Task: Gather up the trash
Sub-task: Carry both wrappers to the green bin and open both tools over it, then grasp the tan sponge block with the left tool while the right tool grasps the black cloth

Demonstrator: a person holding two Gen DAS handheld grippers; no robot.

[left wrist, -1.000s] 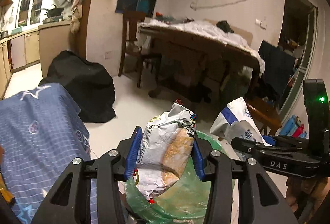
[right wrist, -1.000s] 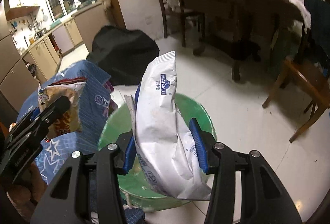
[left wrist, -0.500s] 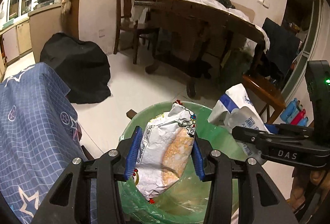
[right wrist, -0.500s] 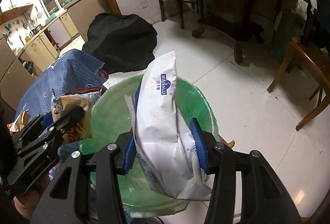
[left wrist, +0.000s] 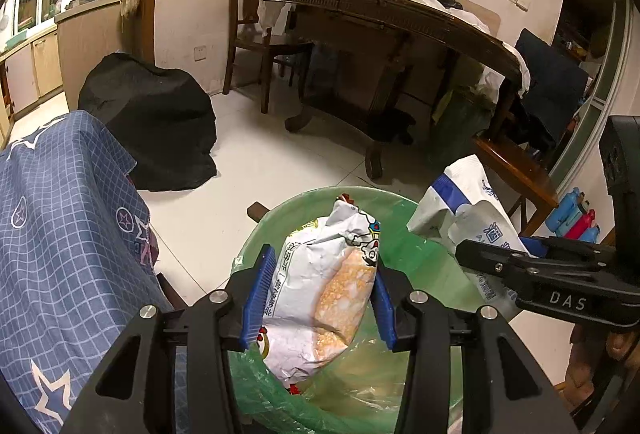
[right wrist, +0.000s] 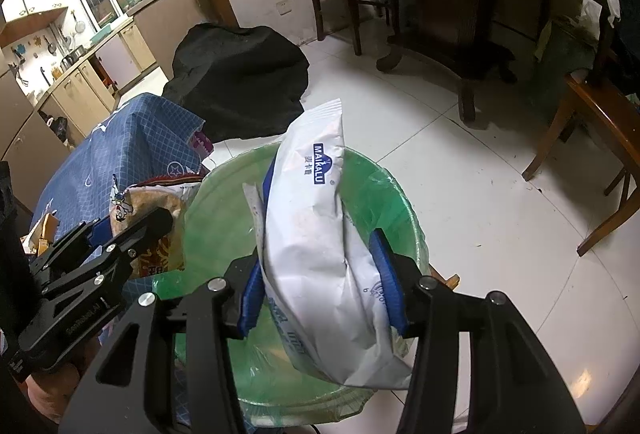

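The bin's bottom was hidden under wrinkled green liner and the two bags; its near rim was cut off behind the gripper bodies in both views; the small print on the bags was too fine to read, apart from a blue logo on the white one. The person showed only as a bit of hand at the frame edges.

Compared with a second earlier, both grippers sat lower and closer over the bin, so its green rim filled far more of each view; the blue cloth had slid towards the left edge.

The left gripper was clamped on a snack bag, its blue pads pressed into both sides; the bag stood roughly upright, long axis running away from the camera, top corner tilted right, over the bin's near-left part. The right gripper held a white pouch, pads against its crumpled lower half; the grip looked only very slightly looser, not enough to call opening. The pouch's long axis pointed up and away, sealed top leaning right past the bin's far rim, lower end hanging inside the near rim.
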